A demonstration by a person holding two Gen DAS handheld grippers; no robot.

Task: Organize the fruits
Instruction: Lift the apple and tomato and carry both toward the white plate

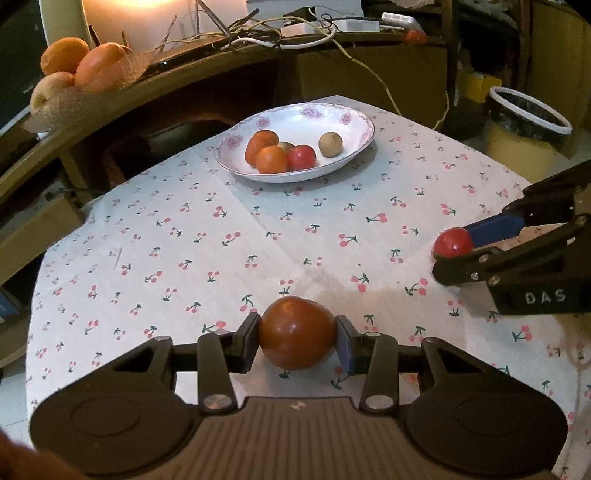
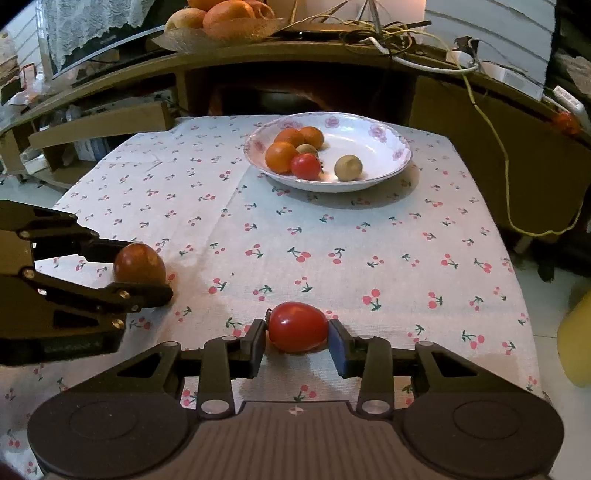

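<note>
My left gripper point(image 1: 297, 334) is shut on a brown-red tomato point(image 1: 297, 332) low over the cherry-print cloth; it also shows in the right wrist view point(image 2: 139, 264). My right gripper point(image 2: 297, 328) is shut on a small bright red tomato point(image 2: 297, 326), also seen in the left wrist view point(image 1: 453, 242) at the right. A white floral plate point(image 1: 354, 122) at the far side of the table holds several fruits: oranges point(image 1: 271, 159), a red tomato point(image 1: 302, 157) and a tan round fruit point(image 1: 330, 144). The plate shows in the right wrist view point(image 2: 384, 147) too.
A wooden shelf behind the table carries a basket of large oranges point(image 1: 99, 66) and tangled cables point(image 1: 295, 33). A lined bin point(image 1: 524, 125) stands at the right past the table edge. A yellow cable point(image 2: 517, 214) hangs down on the right.
</note>
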